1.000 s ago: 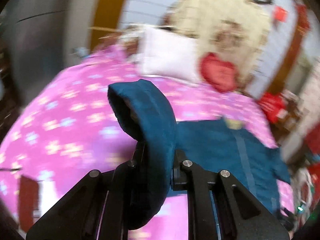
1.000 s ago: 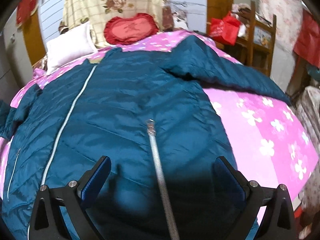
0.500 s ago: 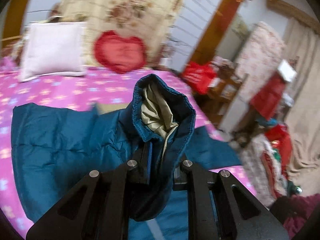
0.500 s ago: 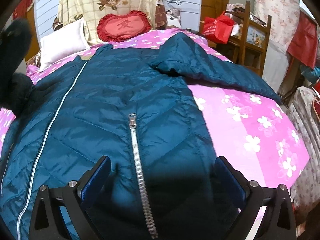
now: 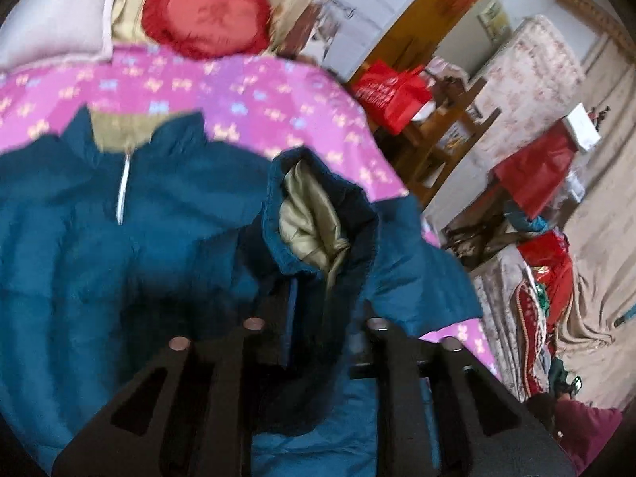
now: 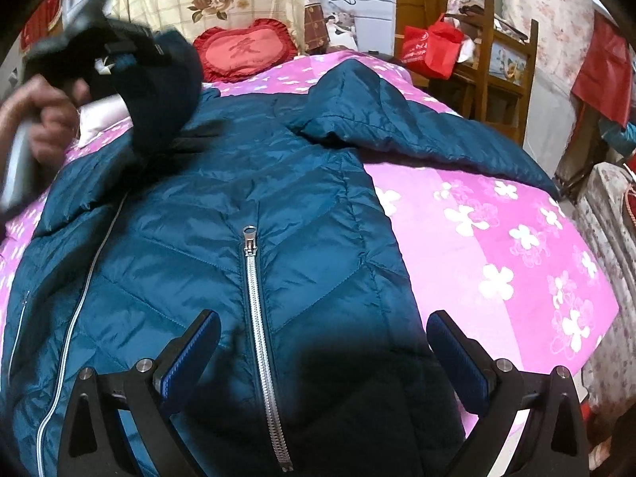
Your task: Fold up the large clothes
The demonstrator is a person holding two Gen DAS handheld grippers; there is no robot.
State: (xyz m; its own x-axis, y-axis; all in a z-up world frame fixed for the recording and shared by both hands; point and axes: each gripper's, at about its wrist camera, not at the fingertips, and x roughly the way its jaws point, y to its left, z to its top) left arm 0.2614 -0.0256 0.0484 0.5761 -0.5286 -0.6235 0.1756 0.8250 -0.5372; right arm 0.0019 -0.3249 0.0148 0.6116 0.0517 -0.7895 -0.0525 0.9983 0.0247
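Note:
A teal puffer jacket [image 6: 302,198] lies face up on the pink flowered bedspread [image 6: 497,246], its silver zipper [image 6: 254,298] running toward me. My left gripper [image 5: 324,310] hovers over the jacket's chest [image 5: 119,258] with the cuff of one sleeve [image 5: 318,214] standing between its jaws, beige lining showing. The jaws are opening and the left pad's blue face shows beside the fabric. In the right wrist view a hand [image 6: 43,119] holds that gripper [image 6: 119,51] at the upper left. My right gripper [image 6: 322,342] stands wide open above the hem, holding nothing. The other sleeve [image 6: 417,131] stretches out to the right.
A red heart-shaped cushion [image 6: 246,49] and a white pillow [image 5: 51,20] lean at the head of the bed. To the right stand a wooden chair [image 6: 505,59] with a red bag [image 6: 429,49], and piles of cloth by the bed's edge.
The left gripper has swung the sleeve cuff from the bed's left side across onto the jacket's chest, and its jaws have spread apart. The right gripper has stayed put.

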